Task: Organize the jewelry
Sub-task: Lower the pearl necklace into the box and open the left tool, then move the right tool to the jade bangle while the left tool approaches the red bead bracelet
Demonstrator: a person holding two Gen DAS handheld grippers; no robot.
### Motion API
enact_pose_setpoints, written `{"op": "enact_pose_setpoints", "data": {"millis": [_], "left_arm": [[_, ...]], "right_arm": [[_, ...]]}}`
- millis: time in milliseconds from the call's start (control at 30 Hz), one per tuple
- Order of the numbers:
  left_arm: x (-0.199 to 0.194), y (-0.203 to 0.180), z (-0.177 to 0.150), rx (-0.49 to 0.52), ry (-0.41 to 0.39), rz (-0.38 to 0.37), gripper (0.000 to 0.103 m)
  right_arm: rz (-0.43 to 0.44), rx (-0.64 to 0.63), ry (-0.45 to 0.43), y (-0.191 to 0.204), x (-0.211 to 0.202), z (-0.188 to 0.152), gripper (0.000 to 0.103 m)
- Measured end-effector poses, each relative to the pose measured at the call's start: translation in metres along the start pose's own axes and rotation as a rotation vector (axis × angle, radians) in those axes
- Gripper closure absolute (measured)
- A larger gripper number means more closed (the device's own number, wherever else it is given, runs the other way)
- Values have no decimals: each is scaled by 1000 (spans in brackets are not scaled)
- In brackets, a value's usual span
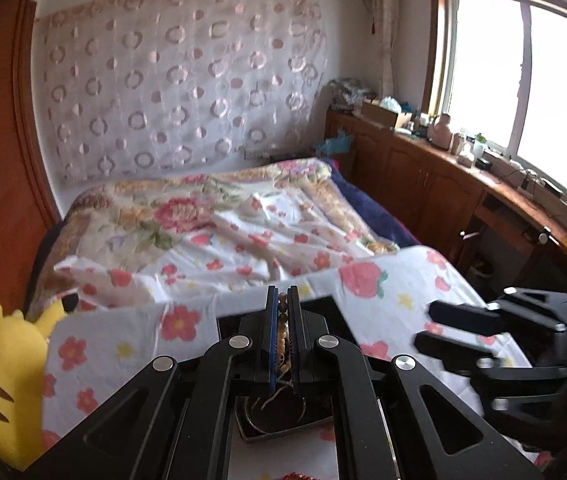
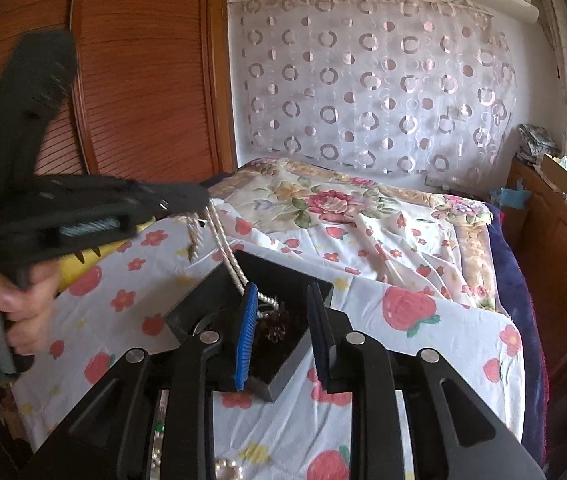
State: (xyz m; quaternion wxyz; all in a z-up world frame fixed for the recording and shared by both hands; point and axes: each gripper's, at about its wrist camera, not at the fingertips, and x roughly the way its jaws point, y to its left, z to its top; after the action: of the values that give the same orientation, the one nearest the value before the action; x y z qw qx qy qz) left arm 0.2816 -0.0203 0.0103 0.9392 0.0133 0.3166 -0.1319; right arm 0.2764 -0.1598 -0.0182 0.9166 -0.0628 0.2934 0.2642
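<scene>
Beaded necklace (image 1: pixel 282 330): clamped between the closed jaws of the left gripper (image 1: pixel 282 300), its strand trailing down into the black box (image 2: pixel 283 354), evidently being lifted clear of it. Right gripper (image 2: pixel 283 308): jaws apart and empty, poised directly above the box, likely to steady it.

No legible text, label, brand, number or sign appears in either wrist view; the printed fabrics carry only floral, strawberry and circle patterns.
</scene>
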Motion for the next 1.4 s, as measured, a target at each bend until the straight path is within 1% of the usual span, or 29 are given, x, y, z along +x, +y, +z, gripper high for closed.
{"op": "enact_pose_setpoints", "data": {"millis": [67, 167, 233, 267, 367, 400, 433, 467, 500, 533, 567, 600, 633, 667, 733, 767, 833, 900, 1000, 1233, 1400], "left_arm": [[6, 2, -9, -11, 16, 0, 99], [9, 5, -23, -16, 38, 7, 92], [6, 7, -32, -21, 37, 14, 81], [2, 9, -38, -25, 34, 15, 79], [-8, 13, -55, -32, 28, 11, 64], [-13, 15, -61, -36, 23, 14, 56], [-16, 16, -67, -41, 19, 12, 48], [-20, 18, -74, -52, 19, 3, 44], [-23, 21, -78, -59, 18, 2, 35], [-26, 23, -82, -62, 16, 9, 28], [-30, 24, -88, -60, 9, 18, 25], [-33, 25, -90, -58, 6, 24, 20], [-37, 26, -93, -55, 1, 32, 15], [-41, 26, -95, -54, -5, 38, 13], [-47, 29, -101, -57, -13, 42, 9], [-51, 31, -104, -59, -19, 43, 8], [-56, 33, -109, -56, -30, 45, 8], [-62, 33, -118, -42, -34, 52, 8], [-66, 34, -135, -30, -17, 61, 8], [-71, 40, -172, -50, 34, 66, 8], [-72, 45, -189, -66, 60, 60, 8]], "right_arm": [[6, 4, -1, 1, -3, -6, 75], [23, 11, 2, 4, -6, -16, 75], [35, 4, 7, 9, -8, -24, 75], [42, 0, 10, 12, -8, -27, 75], [72, -7, 31, 23, -10, -42, 75], [80, -11, 37, 27, -10, -47, 75], [90, -23, 46, 33, -10, -55, 67], [93, -36, 50, 38, -10, -59, 62], [95, -47, 52, 43, -11, -64, 53], [103, -58, 57, 50, -11, -69, 50], [108, -65, 63, 54, -10, -73, 50], [114, -74, 72, 59, -9, -78, 48], [119, -84, 81, 65, -8, -82, 43], [123, -91, 85, 69, -8, -84, 40], [131, -112, 103, 78, -6, -91, 31], [136, -120, 113, 82, -5, -93, 30], [148, -143, 139, 92, -2, -99, 23], [152, -160, 162, 99, 2, -105, 22], [157, -173, 200, 106, 9, -112, 22], [159, -188, 259, 113, 22, -118, 21], [140, -205, 286, 116, 27, -118, 20]]}}
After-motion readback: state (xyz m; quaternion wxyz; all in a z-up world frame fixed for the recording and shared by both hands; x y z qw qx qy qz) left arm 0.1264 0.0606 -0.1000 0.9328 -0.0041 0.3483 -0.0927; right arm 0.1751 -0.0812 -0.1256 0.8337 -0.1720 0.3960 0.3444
